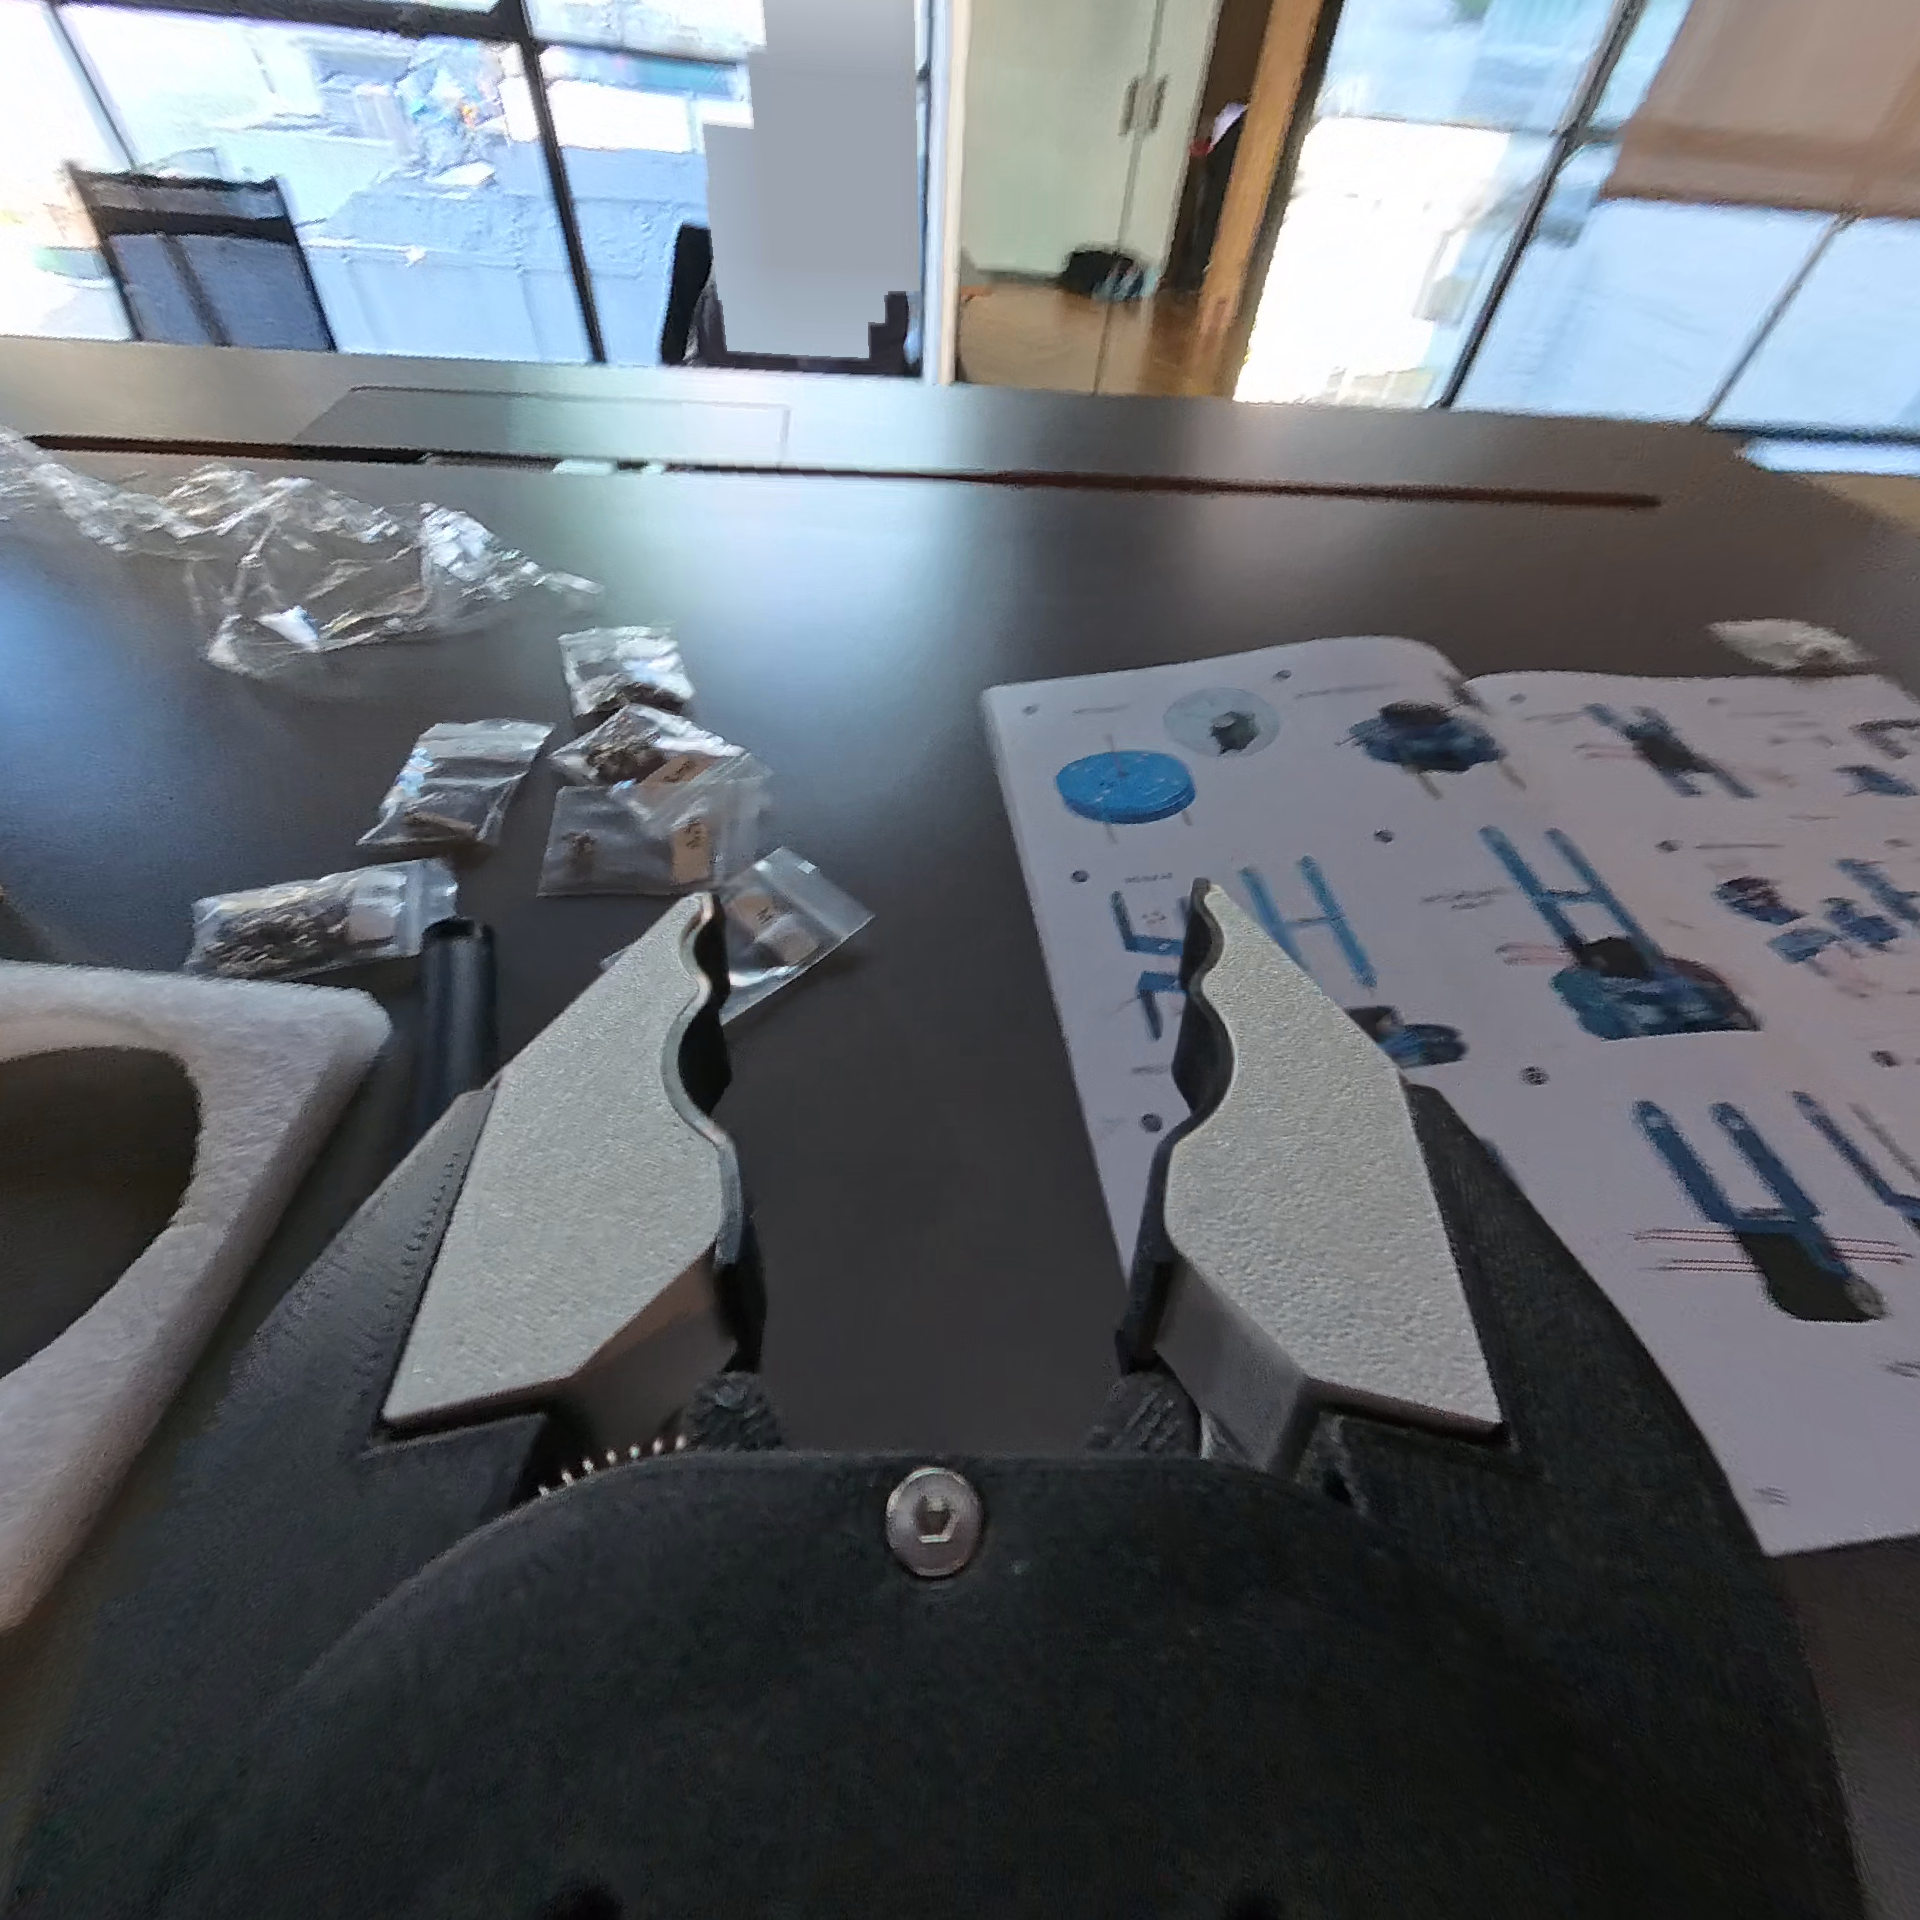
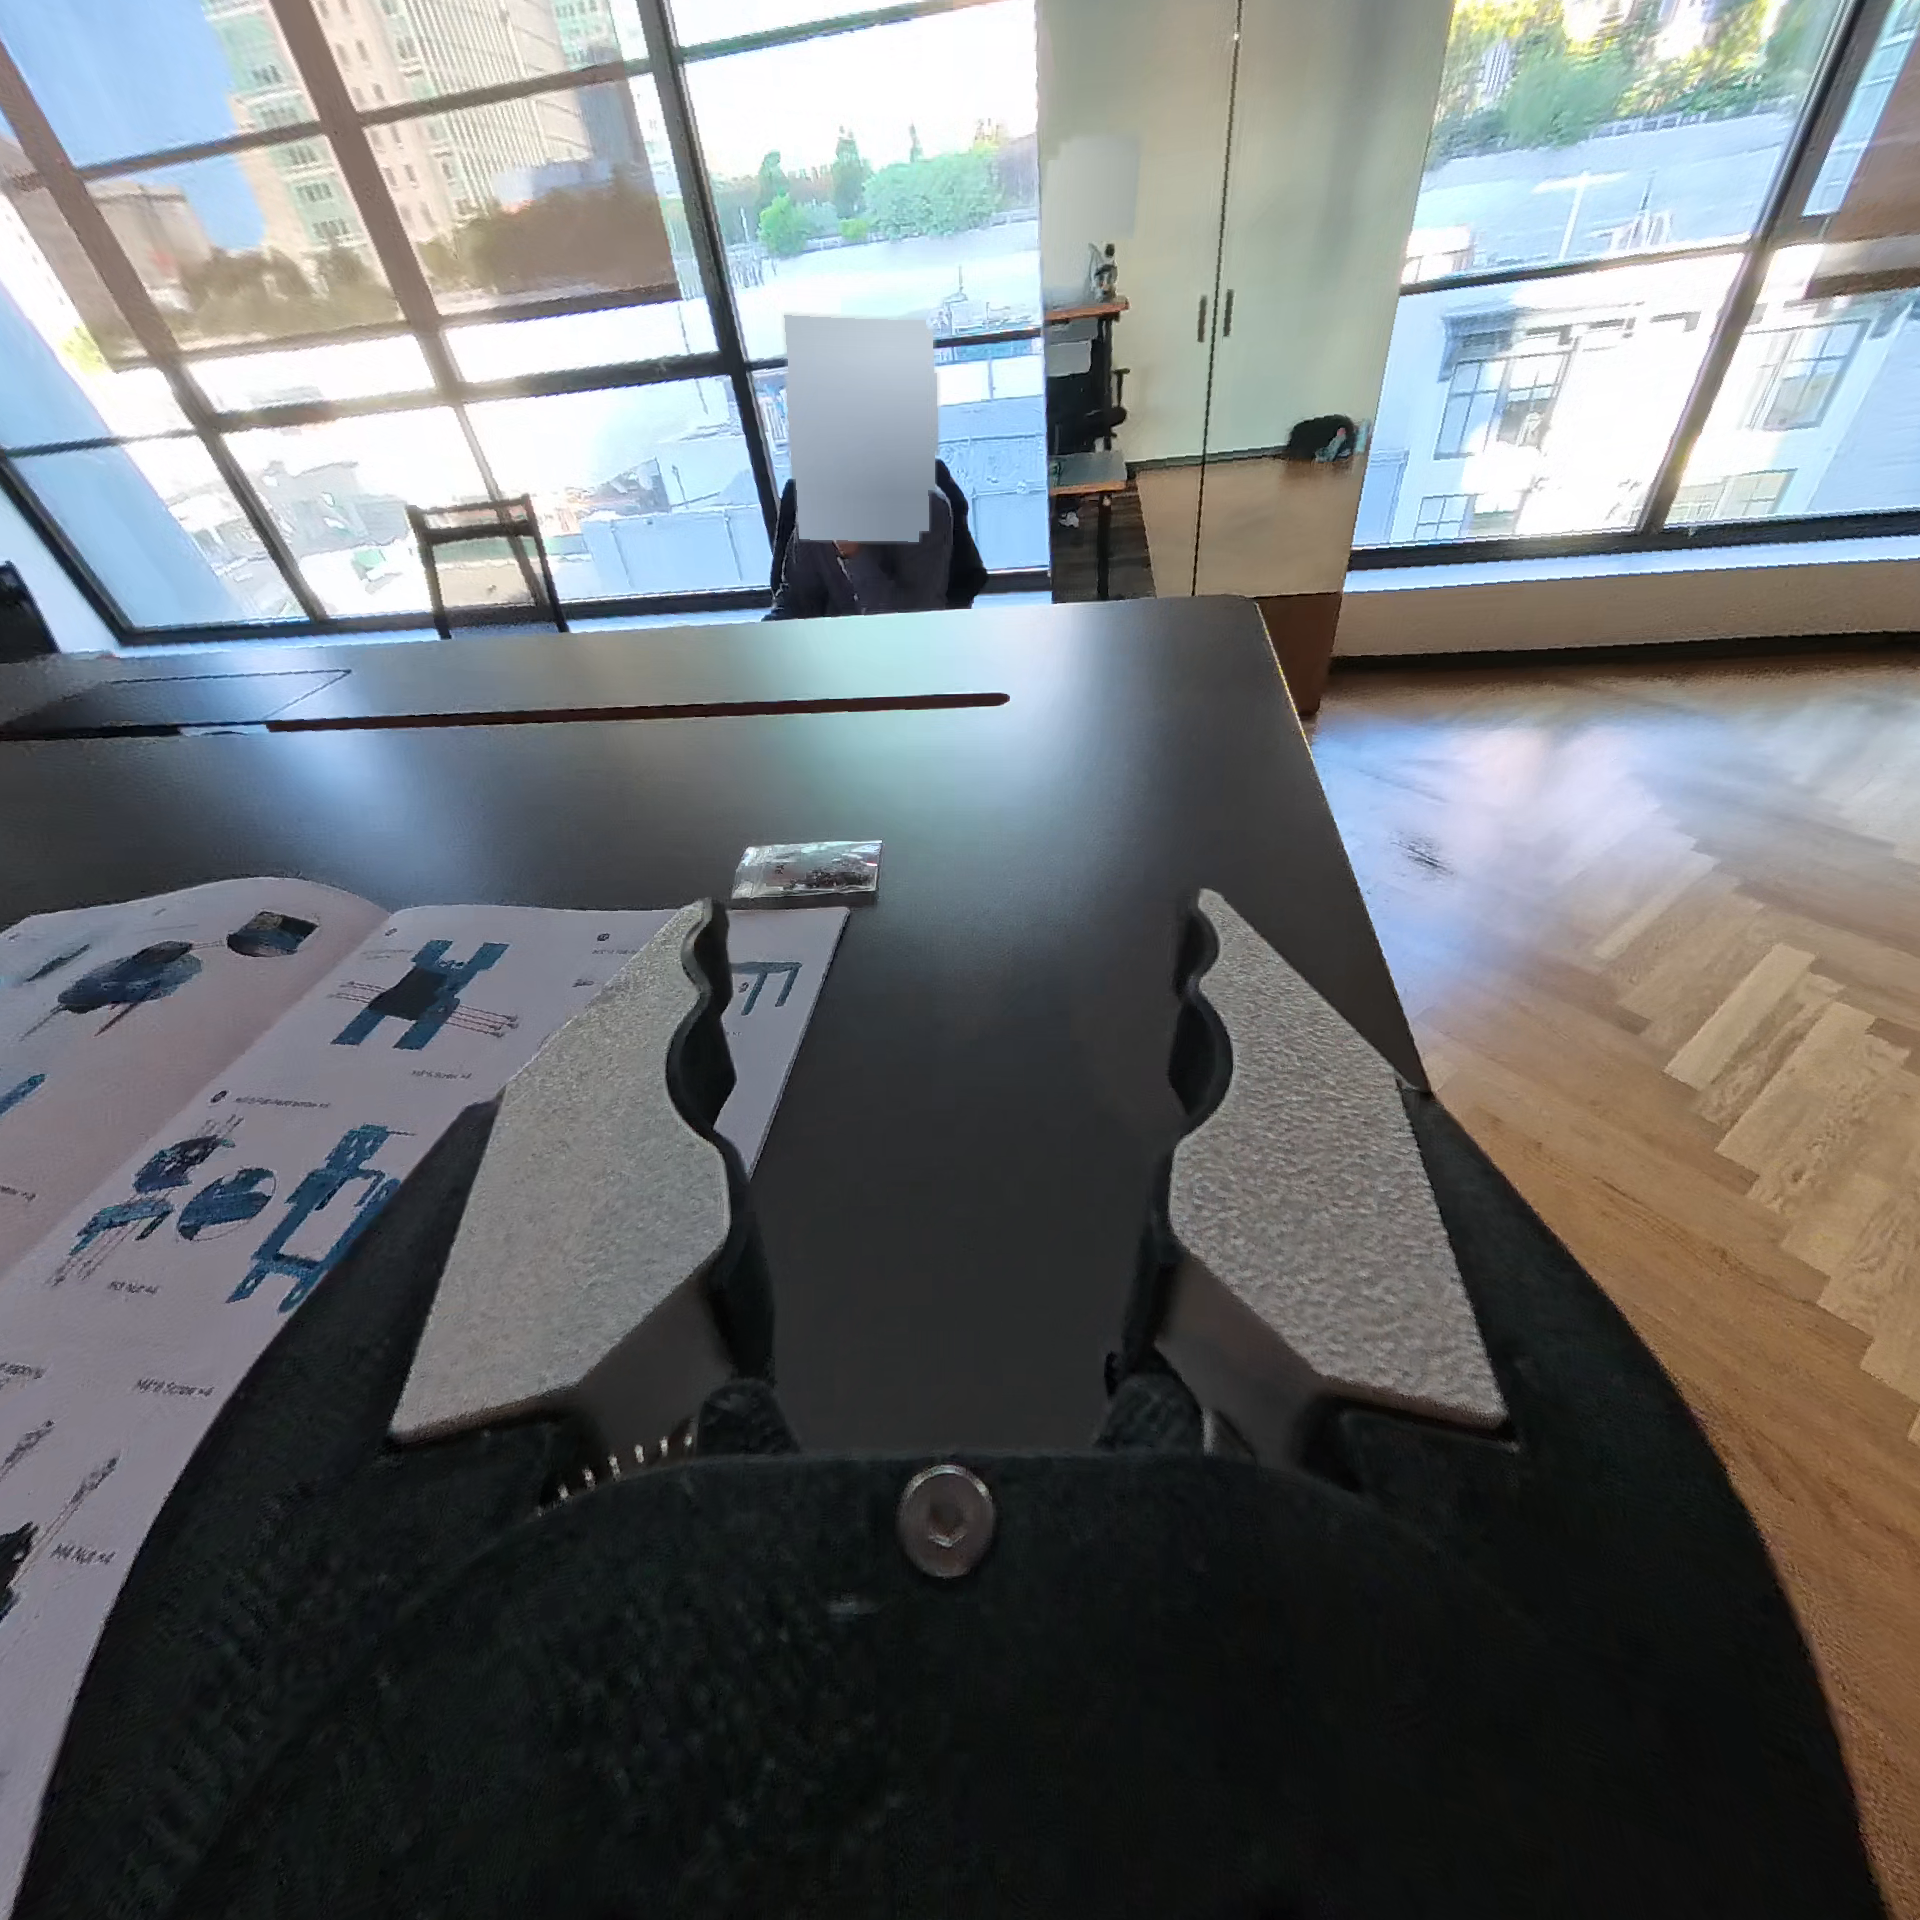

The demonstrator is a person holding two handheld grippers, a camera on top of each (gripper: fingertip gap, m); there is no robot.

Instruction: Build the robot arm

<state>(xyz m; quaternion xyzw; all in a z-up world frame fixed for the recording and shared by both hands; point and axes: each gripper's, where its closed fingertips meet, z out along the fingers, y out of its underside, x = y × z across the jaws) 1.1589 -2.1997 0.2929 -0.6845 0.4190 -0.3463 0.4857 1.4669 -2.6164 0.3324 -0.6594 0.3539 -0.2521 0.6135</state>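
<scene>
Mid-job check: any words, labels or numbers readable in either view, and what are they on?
Open instruction booklet: small printed captions beside blue diagrams; writing is not quoted here.
Small parts bags, ahead-left of the left gripper: white labels, too blurred to read.
Single parts bag beyond the booklet: too small to read.

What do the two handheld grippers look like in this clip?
Both look identical. The left gripper and right gripper each have two wedge-shaped fingers of rough silver-grey metal with wavy, scalloped dark inner edges, mounted on a black textured body with a central silver hex screw. No cables or sleeves show.
</scene>
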